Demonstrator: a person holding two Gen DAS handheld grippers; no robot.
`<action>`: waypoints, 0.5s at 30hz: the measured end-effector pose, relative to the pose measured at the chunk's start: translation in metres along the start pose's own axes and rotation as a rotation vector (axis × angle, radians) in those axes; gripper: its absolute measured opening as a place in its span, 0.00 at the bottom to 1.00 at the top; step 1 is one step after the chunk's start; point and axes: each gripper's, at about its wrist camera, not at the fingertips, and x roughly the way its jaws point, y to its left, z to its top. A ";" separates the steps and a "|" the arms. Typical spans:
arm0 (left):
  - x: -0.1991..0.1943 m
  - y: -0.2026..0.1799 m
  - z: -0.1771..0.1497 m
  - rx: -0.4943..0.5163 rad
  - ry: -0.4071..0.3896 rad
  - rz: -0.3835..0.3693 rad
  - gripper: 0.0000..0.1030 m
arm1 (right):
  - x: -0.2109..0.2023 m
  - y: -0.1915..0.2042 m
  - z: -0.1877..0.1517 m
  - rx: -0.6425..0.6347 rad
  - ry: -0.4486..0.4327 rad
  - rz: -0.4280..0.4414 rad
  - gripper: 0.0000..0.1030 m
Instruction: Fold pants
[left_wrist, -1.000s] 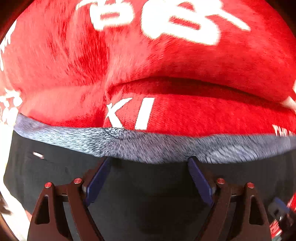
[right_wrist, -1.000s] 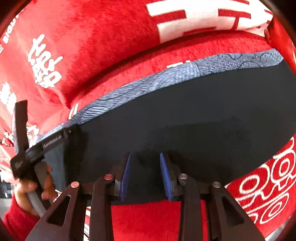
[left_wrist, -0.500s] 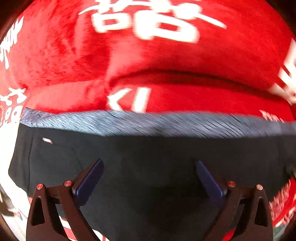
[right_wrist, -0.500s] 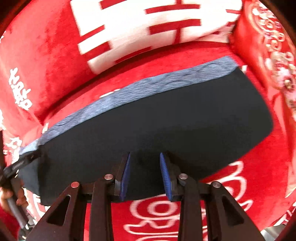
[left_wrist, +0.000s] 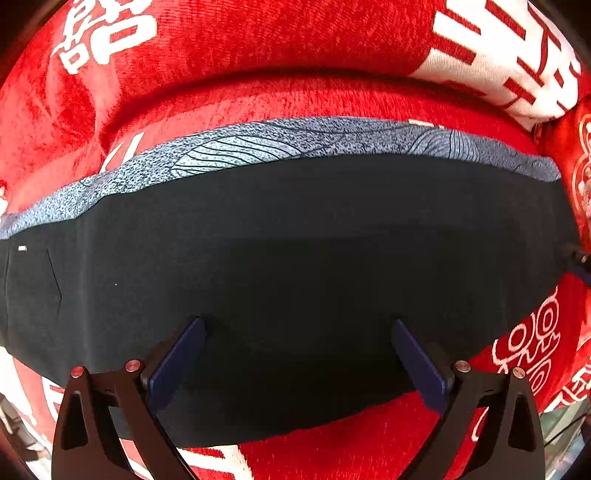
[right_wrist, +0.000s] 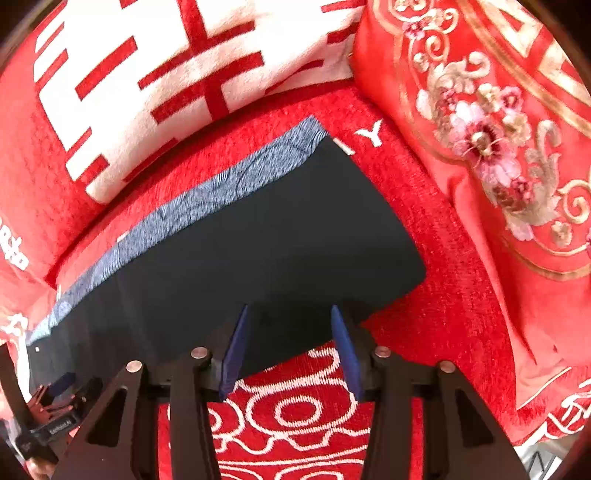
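Black pants (left_wrist: 295, 240) lie folded in a long flat strip on a red blanket (left_wrist: 258, 99), with a grey-blue patterned band (left_wrist: 258, 147) along their far edge. My left gripper (left_wrist: 297, 325) points down over the strip's near half, jaws wide open and nothing pinched. In the right wrist view the pants (right_wrist: 258, 240) end in a square right-hand edge. My right gripper (right_wrist: 289, 310) hangs over their near right corner. Its jaws are opening; the cloth's edge lies below and between the blue pads (right_wrist: 236, 343), which do not press on it.
A white-patterned red cushion (right_wrist: 166, 81) lies behind the pants. A red embroidered pillow (right_wrist: 498, 147) stands to their right. Red blanket with white curls (right_wrist: 295, 413) lies in front. The left gripper's frame (right_wrist: 48, 424) shows at the right wrist view's lower left.
Both views have slid to the right along the pants, so the right end is now in sight. The left jaws spread wider, and the right jaws have widened off the cloth edge.
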 end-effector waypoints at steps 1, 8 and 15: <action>0.000 0.000 0.001 -0.003 0.005 0.002 0.99 | 0.001 -0.001 -0.002 -0.004 0.004 0.003 0.52; 0.008 -0.009 0.004 -0.019 0.019 0.048 0.99 | 0.010 0.009 0.002 -0.015 0.023 0.034 0.62; 0.010 -0.018 0.005 -0.051 0.028 0.074 0.99 | 0.000 0.000 -0.019 0.030 0.094 0.141 0.62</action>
